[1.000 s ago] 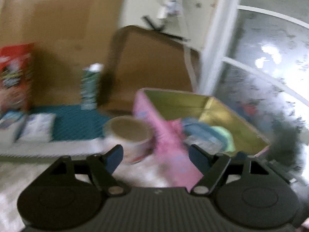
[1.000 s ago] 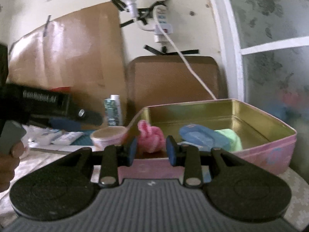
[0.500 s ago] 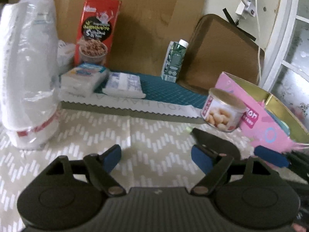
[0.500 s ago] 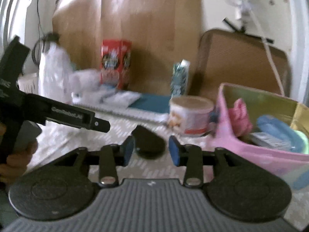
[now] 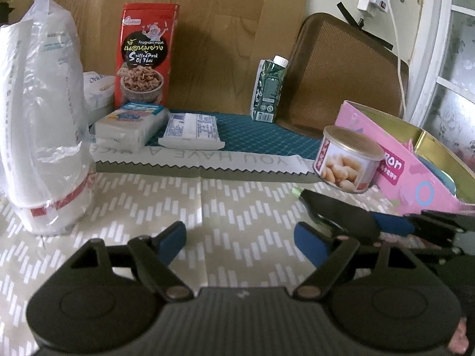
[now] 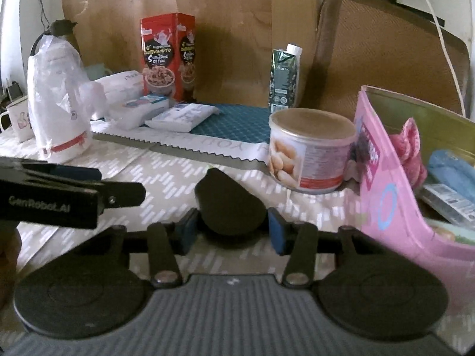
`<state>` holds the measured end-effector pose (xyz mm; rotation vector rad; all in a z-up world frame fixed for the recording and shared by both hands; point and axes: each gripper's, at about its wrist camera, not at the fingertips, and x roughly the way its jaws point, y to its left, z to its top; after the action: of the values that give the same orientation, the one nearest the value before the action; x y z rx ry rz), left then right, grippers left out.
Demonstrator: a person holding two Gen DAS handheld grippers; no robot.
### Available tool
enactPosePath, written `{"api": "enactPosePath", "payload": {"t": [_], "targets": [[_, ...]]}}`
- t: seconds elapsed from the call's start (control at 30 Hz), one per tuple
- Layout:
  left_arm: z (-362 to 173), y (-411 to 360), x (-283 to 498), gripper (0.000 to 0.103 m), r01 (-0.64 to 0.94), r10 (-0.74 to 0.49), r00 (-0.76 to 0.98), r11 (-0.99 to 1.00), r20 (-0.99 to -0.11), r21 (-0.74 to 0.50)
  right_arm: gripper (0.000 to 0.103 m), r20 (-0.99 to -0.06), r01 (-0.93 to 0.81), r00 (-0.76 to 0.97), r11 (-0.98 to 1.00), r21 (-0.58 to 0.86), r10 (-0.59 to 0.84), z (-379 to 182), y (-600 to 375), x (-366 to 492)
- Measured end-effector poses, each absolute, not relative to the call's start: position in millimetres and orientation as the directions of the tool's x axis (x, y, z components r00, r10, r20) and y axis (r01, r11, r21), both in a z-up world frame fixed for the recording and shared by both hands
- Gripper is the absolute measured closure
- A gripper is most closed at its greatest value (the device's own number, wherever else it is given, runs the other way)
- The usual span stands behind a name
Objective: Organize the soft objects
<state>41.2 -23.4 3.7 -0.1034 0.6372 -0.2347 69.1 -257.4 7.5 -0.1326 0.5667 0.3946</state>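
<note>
Counter [image 5: 237,207] under a pale chevron cloth, crowded along the far edge; at far left a white plastic bag [image 5: 44,124] stands upright; right of it a red snack box [image 5: 145,56], tissue packs [image 5: 130,124] stacked flat, another flat pack [image 5: 191,130] on a teal mat [image 5: 267,136]; a green carton [image 5: 270,89] stands upright further back, a brown tray [image 5: 341,74] leaning on the wall behind it.

A nut can [image 6: 311,151] stands just left of the pink tin [image 6: 383,184], touching or nearly so; it blocks the near-left corner of the tin.

Pink tin open, gold inside; it holds a pink knitted item [image 6: 409,151], a blue soft item [image 6: 454,172] and a flat packet [image 6: 448,201].

A dark rounded soft object [image 6: 231,204] lies on the cloth between the fingers of the right gripper [image 6: 231,231]; jaws opening, pads just beside it, whether they touch I cannot tell.

Left gripper [image 5: 240,240] released, nothing between its fingers, cloth below.
</note>
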Motion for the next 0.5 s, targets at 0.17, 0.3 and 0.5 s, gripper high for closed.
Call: {"api": "enactPosePath", "payload": {"t": [0.17, 0.3, 0.5], "targets": [[4, -24, 42, 0.019, 0.186, -0.243, 0.778, 0.970, -0.580, -0.156, 0.051, -0.543, -0.404, 0.770, 0.915, -0.007, 0.336, 8, -259, 52], [4, -26, 41, 0.019, 0.185, -0.237, 0.778, 0.972, -0.582, -0.148, 0.051, -0.540, -0.414, 0.764, 0.910, 0.008, 0.353, 7, -266, 27], [3, -28, 42, 0.019, 0.185, -0.222, 0.778, 0.975, -0.588, -0.124, 0.051, -0.514, -0.414, 0.783, 0.910, -0.013, 0.349, 1, -266, -5]]}}
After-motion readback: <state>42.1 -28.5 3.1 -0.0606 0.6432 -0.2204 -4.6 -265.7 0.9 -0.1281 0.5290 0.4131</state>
